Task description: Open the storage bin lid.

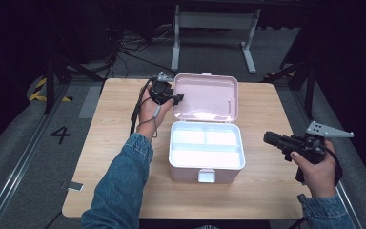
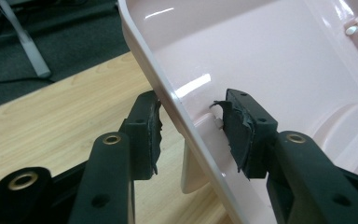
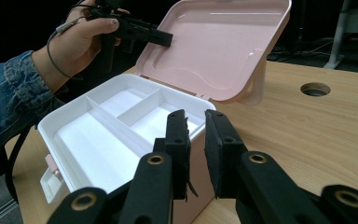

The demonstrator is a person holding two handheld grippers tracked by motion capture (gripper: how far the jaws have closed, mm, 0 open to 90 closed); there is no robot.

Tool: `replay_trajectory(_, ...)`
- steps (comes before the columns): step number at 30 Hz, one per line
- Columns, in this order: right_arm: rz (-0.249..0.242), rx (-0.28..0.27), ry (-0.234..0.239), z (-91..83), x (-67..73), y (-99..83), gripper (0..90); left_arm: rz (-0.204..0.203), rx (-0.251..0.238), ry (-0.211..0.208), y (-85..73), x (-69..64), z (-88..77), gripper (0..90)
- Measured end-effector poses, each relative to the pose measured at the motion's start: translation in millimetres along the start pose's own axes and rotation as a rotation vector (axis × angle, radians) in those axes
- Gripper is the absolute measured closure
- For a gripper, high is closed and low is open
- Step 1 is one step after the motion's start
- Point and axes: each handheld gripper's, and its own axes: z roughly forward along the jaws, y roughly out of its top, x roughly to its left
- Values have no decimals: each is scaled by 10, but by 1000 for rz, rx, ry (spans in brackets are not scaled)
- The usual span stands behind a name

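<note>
Fingers of my left gripper straddle the pink lid rim unclenched, ready to swing it, while my right gripper idles lower right, slightly parted

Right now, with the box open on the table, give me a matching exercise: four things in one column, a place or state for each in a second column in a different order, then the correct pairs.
Things:
1. pink lid
2. white tray
3. left gripper
4. right gripper

Places or states:
A. held off the box's right side, jaws nearly together around nothing
B. swung up and open behind the box
C. jaws apart, one on each side of the lid's edge
D. inside the box, its three compartments empty

Pairs: 1-B, 2-D, 3-C, 4-A
</note>
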Motion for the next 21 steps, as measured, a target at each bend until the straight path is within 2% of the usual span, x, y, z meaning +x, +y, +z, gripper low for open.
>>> replay_trajectory(4,1,0,0,0,-2,-1,801,-39,6,-36,-43,57,40,570)
replay_trajectory(9,5,1,2,6,-2,-6,798,-70,13,-44,-91,78,90,555)
replay_trajectory(14,9,5,3,16,-11,-13,798,-73,45,-33,-138,81,143,523)
replay_trajectory(19,15,9,4,19,-10,-16,797,-54,82,-18,-174,84,188,521)
replay_trajectory(21,9,10,3,16,-17,-17,797,-64,100,-30,-197,112,189,525)
